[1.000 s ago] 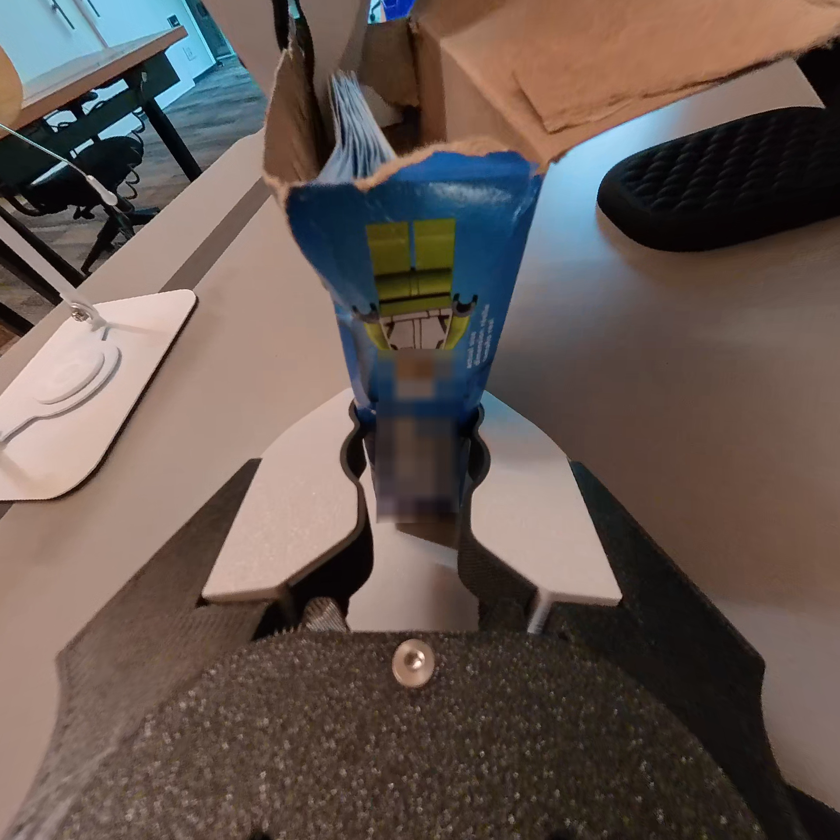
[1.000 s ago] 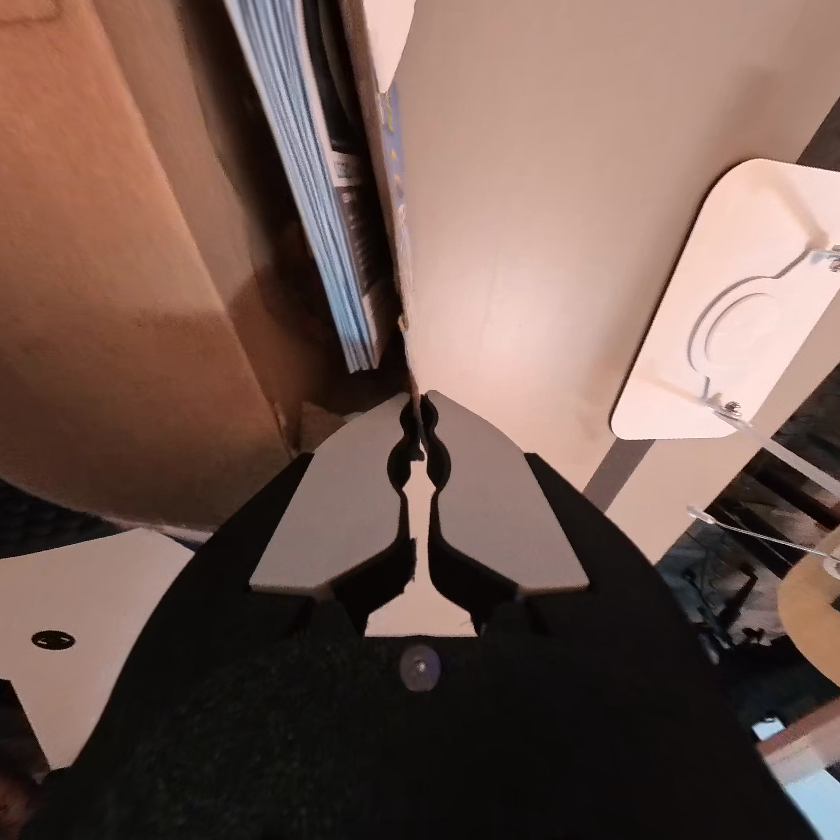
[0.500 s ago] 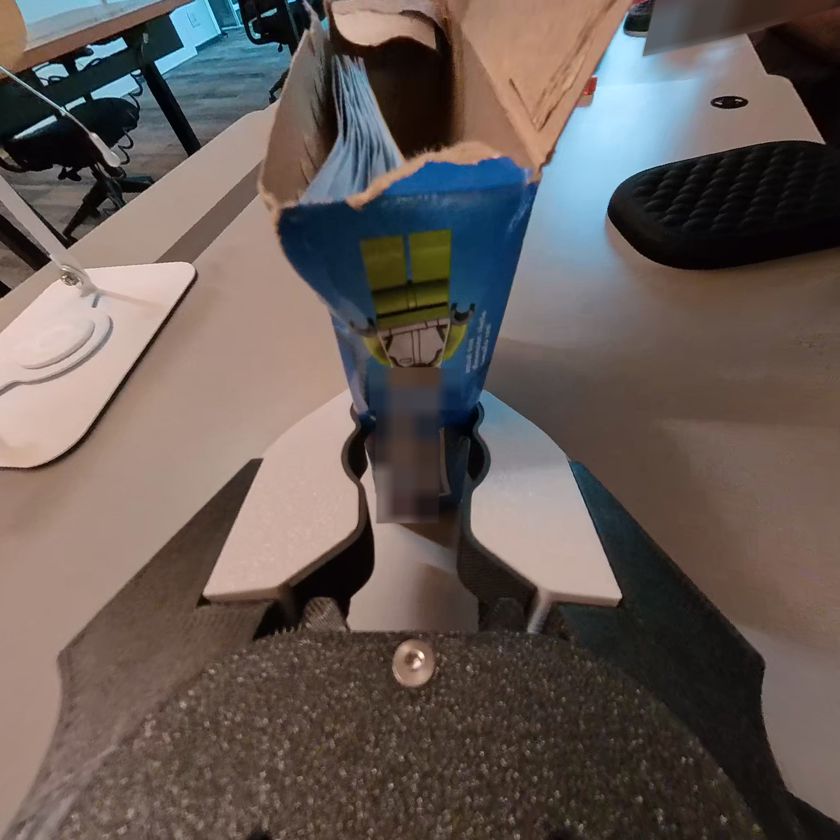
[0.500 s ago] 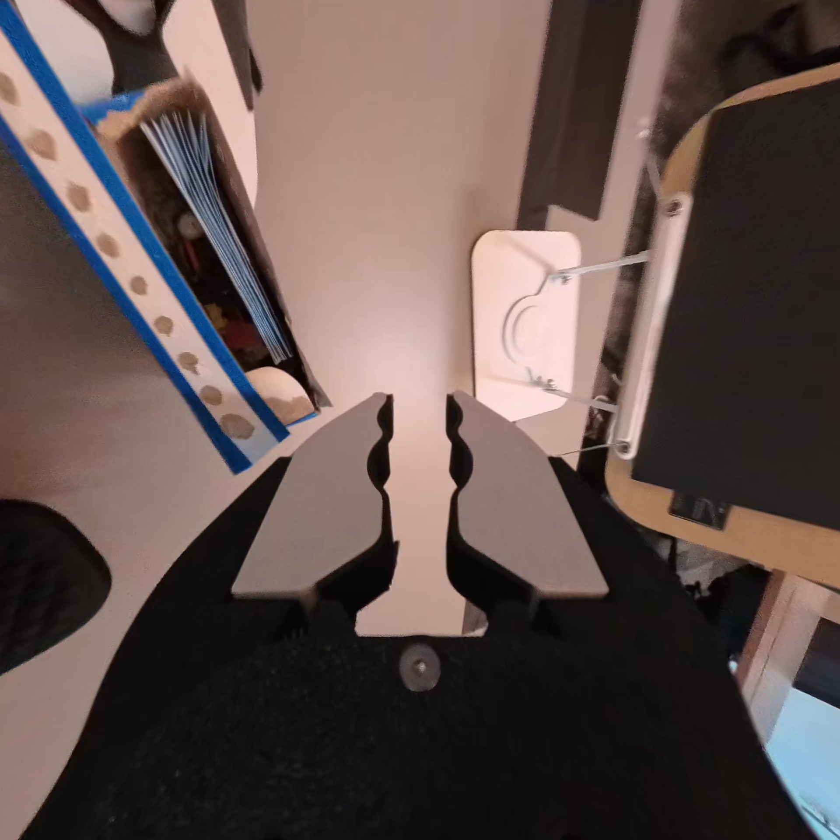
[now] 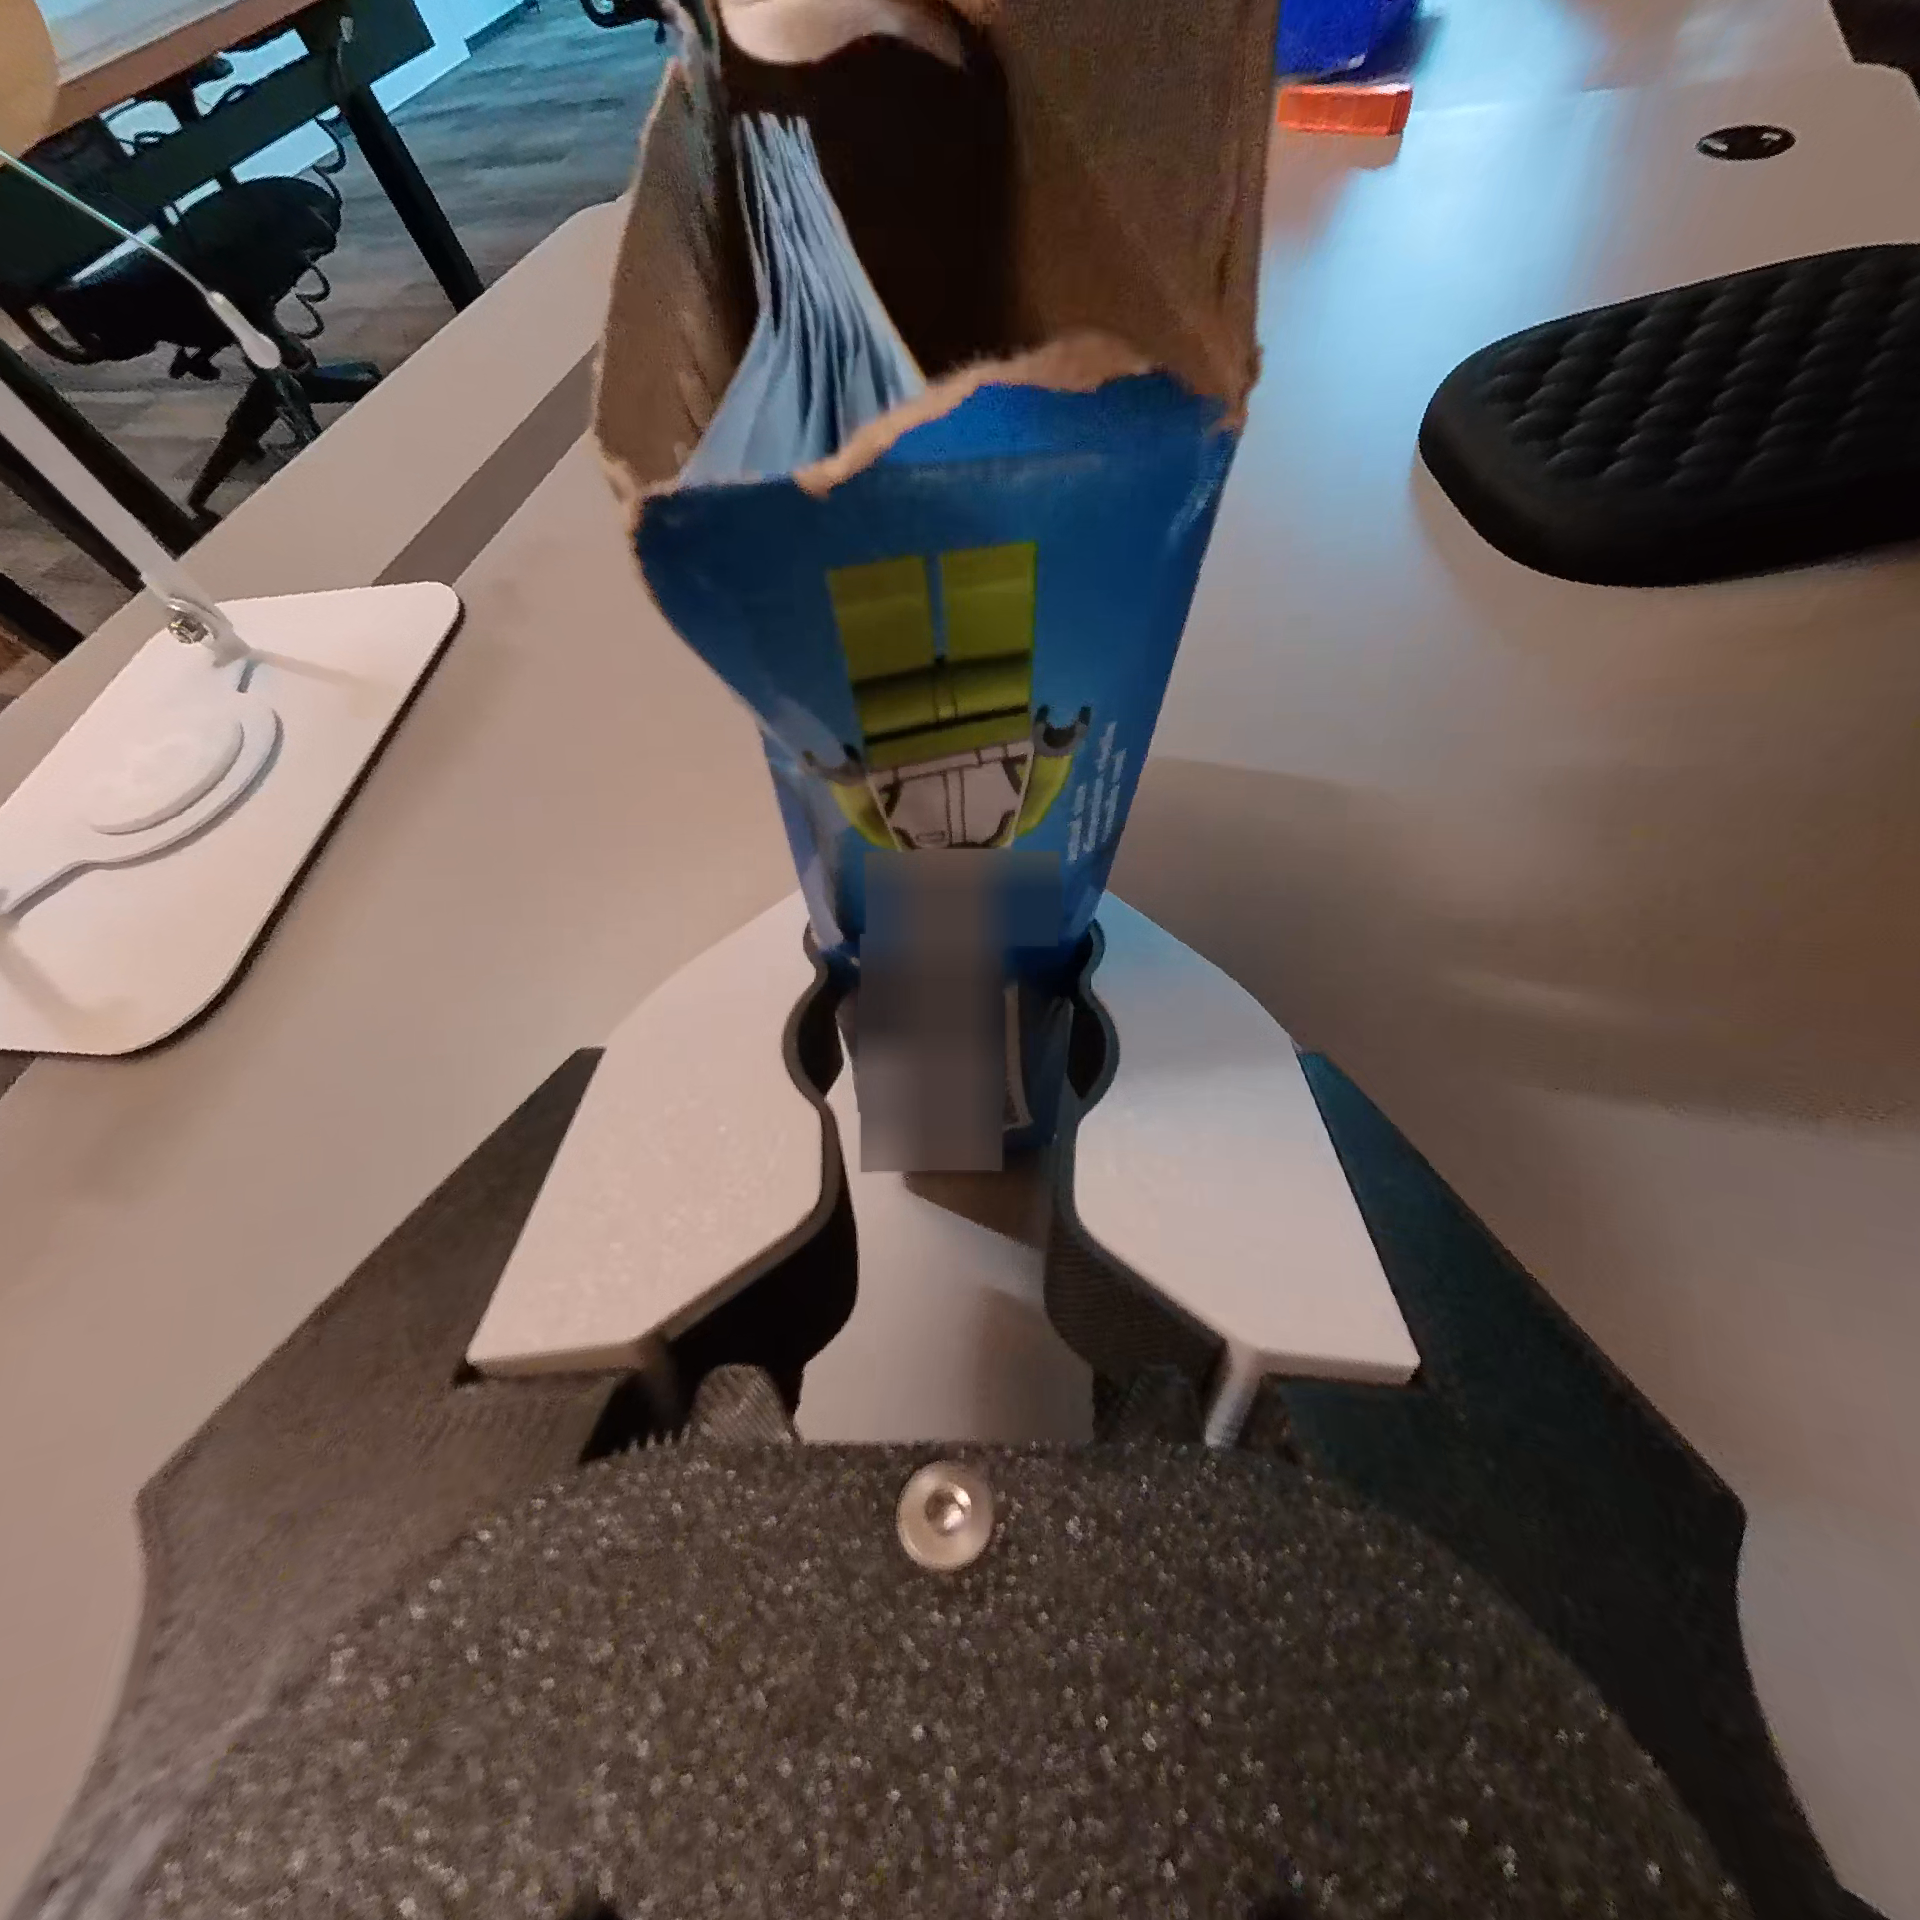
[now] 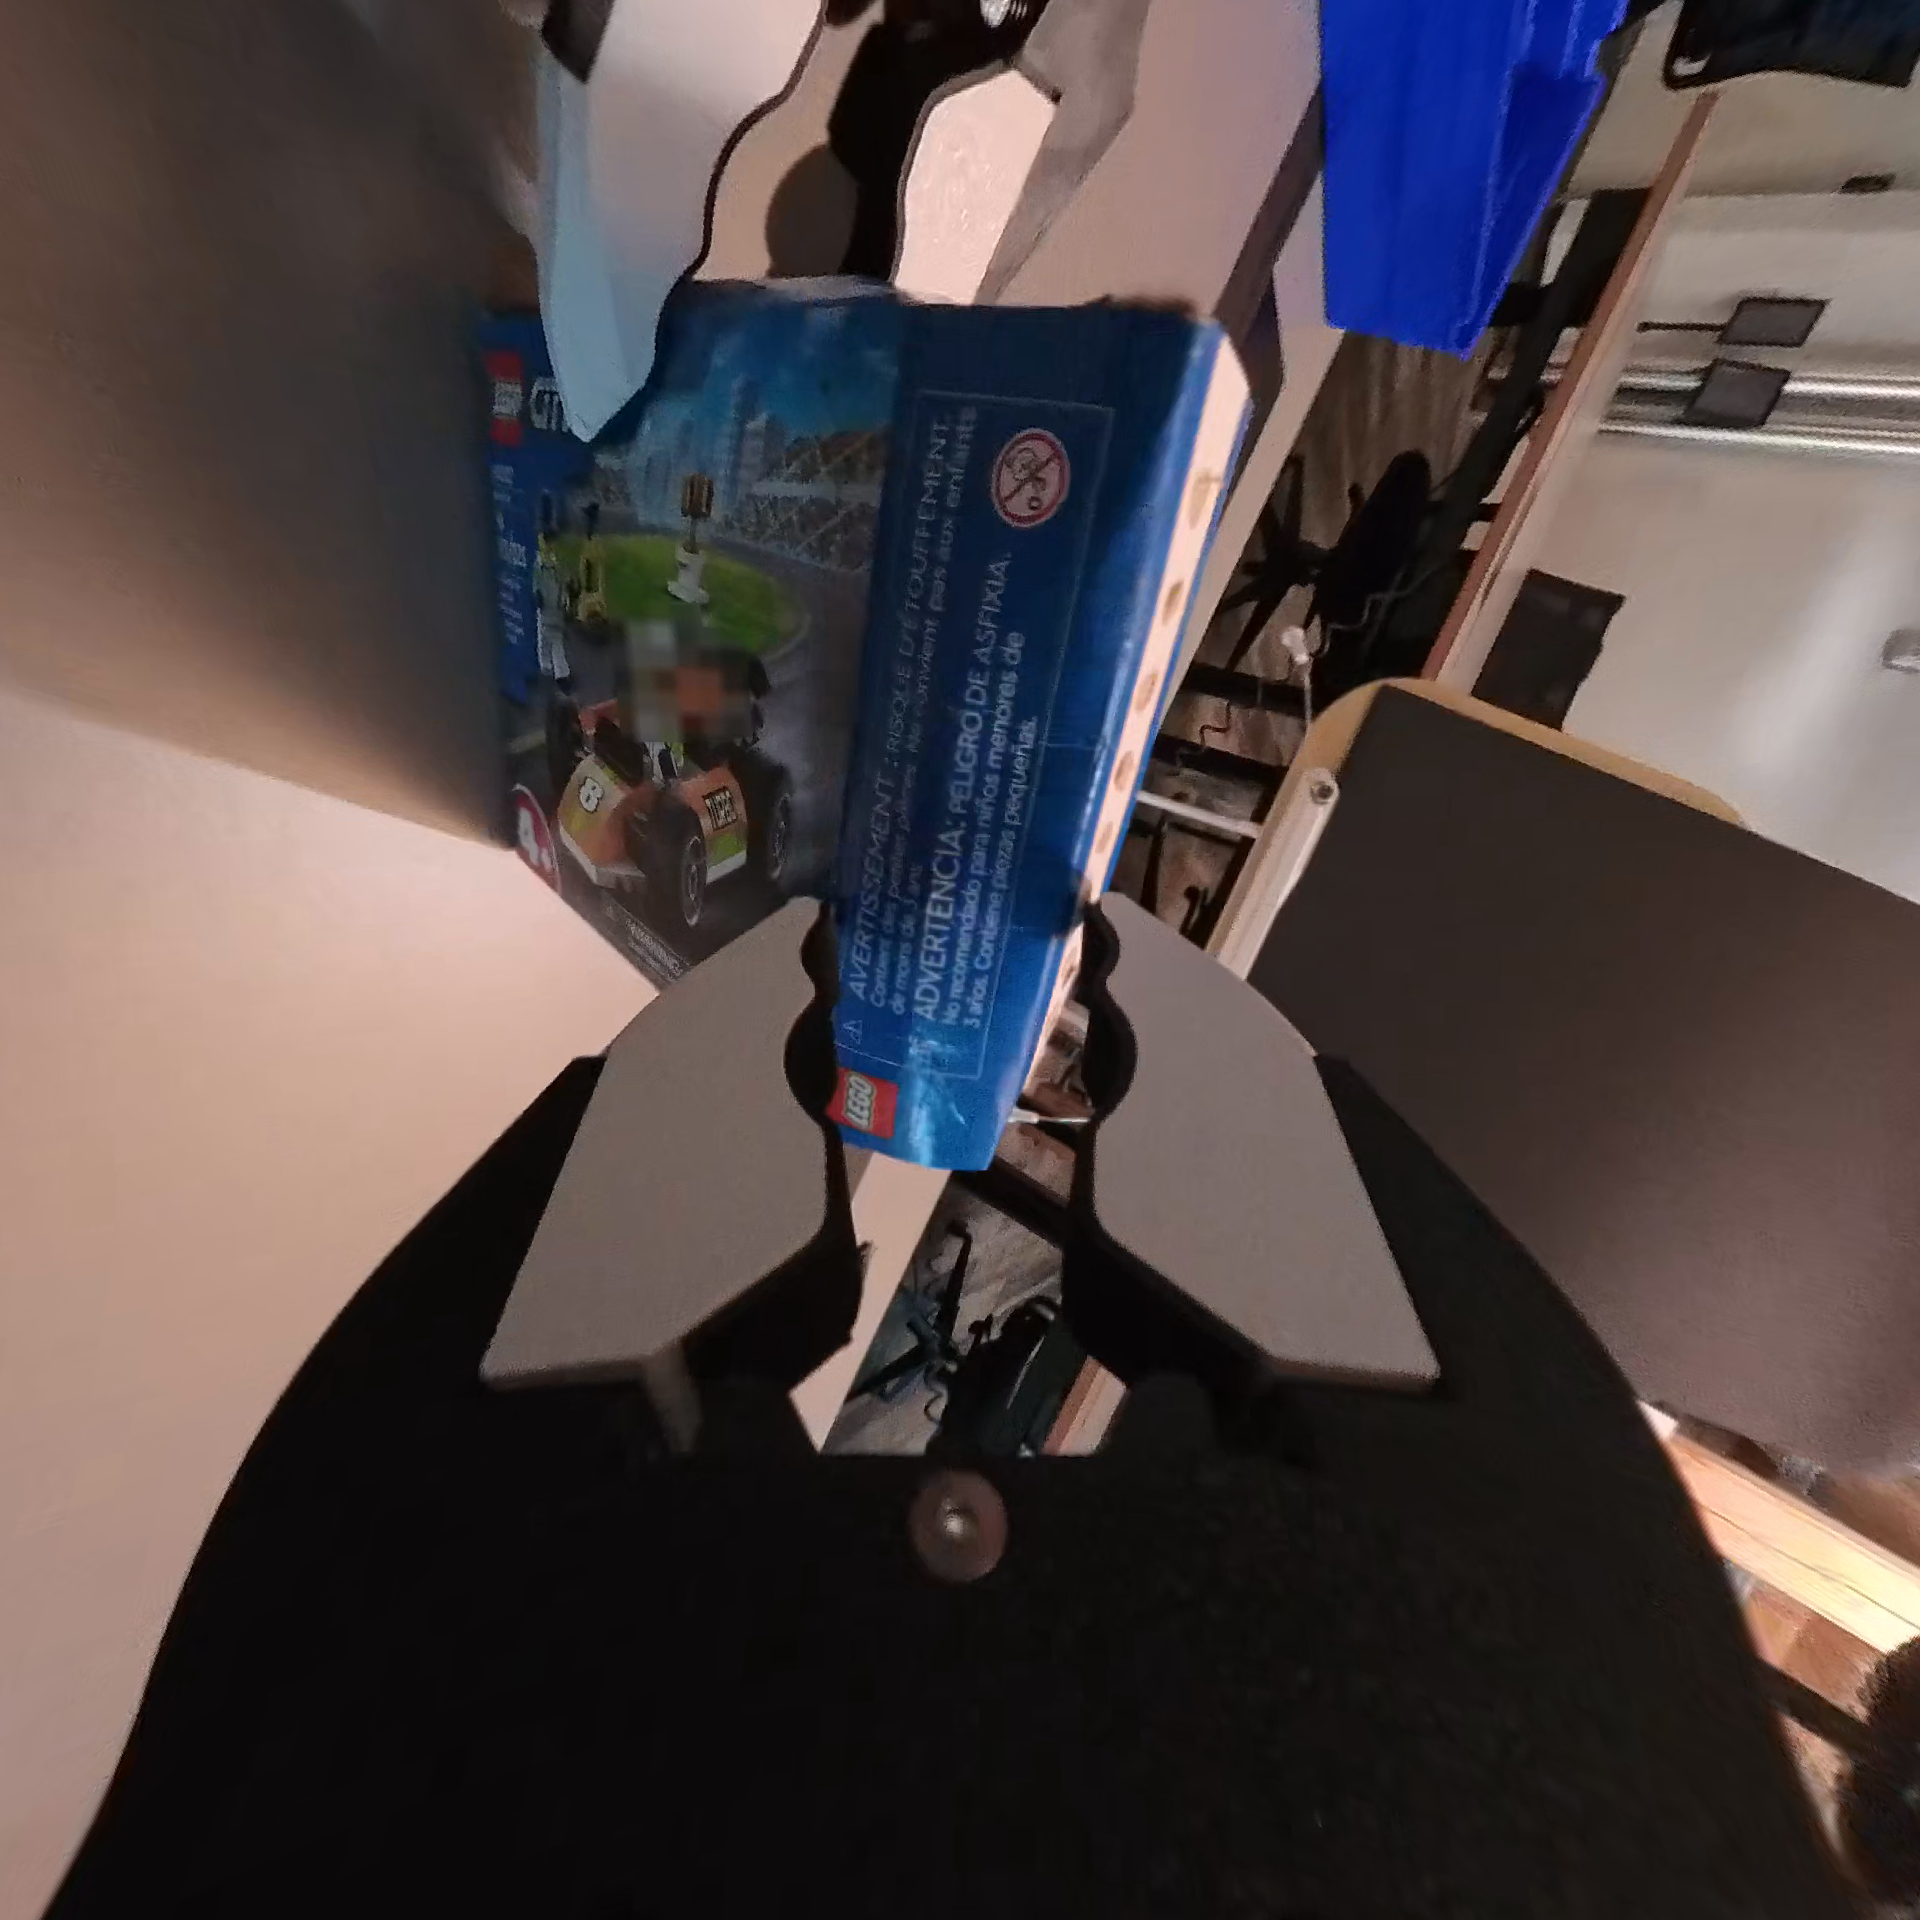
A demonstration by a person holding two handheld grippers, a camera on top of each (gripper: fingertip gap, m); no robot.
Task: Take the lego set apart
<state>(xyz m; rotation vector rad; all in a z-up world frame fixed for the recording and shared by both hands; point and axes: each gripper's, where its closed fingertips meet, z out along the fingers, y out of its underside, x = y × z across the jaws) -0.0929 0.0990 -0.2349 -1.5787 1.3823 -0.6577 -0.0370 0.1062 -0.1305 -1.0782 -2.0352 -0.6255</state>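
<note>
1. The lego box is a blue printed carton held up above the pale table, its narrow end face towards the left wrist camera; that face carries a yellow-green and white toy figure picture, seen upside down, with a blurred patch under it

2. The top of the box is torn open: the edge is ragged, brown cardboard shows inside, and a sheaf of pale blue booklet pages stands up against the left inner wall

3. The left gripper is clamped on the lower end of the box, both pale fingers pressed to its sides, at a fairly narrow spread

4. In the right wrist view the same box shows its front with a picture of an orange and green race car on a track, beside a blue side panel of small white print and a round red warning sign; a strip along its far edge bears a row of pale dots

5. The right gripper holds a corner of that side panel between its fingers, the left finger touching the carton edge; whether the right finger presses it I cannot tell

6. On the table lie a black textured pad to the right and a white lamp base to the left, both well apart from the box
</note>
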